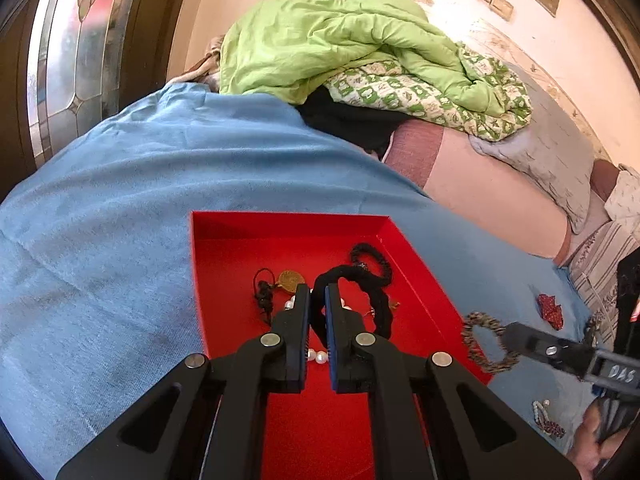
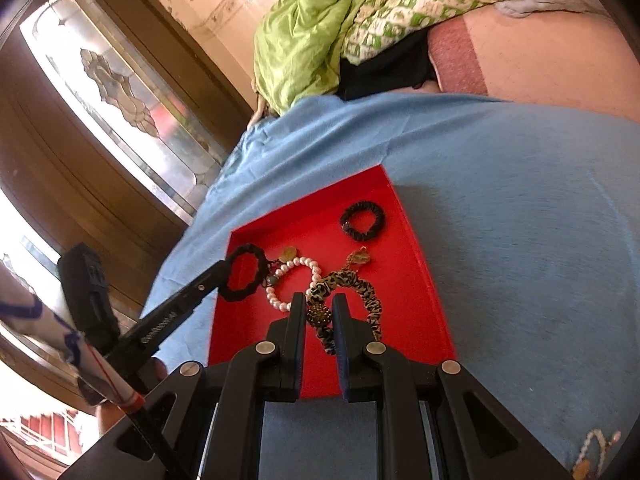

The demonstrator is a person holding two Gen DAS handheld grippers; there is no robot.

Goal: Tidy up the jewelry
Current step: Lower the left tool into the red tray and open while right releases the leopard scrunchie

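A red tray [image 1: 288, 220] [image 2: 304, 196] lies on a blue cloth [image 1: 120, 200] [image 2: 520, 220]. My left gripper [image 1: 318, 292] [image 2: 226, 268] is shut on a black scrunchie [image 1: 378, 308] [image 2: 244, 276] and holds it over the tray. My right gripper [image 2: 318, 300] [image 1: 508, 334] is shut on a leopard-print scrunchie [image 2: 352, 284] [image 1: 484, 340] with a beaded ball, at the tray's near right edge. Inside the tray lie a second black scrunchie [image 2: 362, 220] [image 1: 372, 256], a pearl bracelet [image 2: 294, 280], a gold coin pendant [image 1: 291, 280] [image 2: 288, 254] and another gold pendant [image 2: 358, 257].
On the blue cloth to the right of the tray lie a small red piece [image 1: 550, 310] and some bead bracelets [image 1: 546, 420] [image 2: 596, 452]. A green quilt [image 1: 340, 48] is piled at the back of the bed. A glazed wooden door [image 2: 120, 100] stands on the left.
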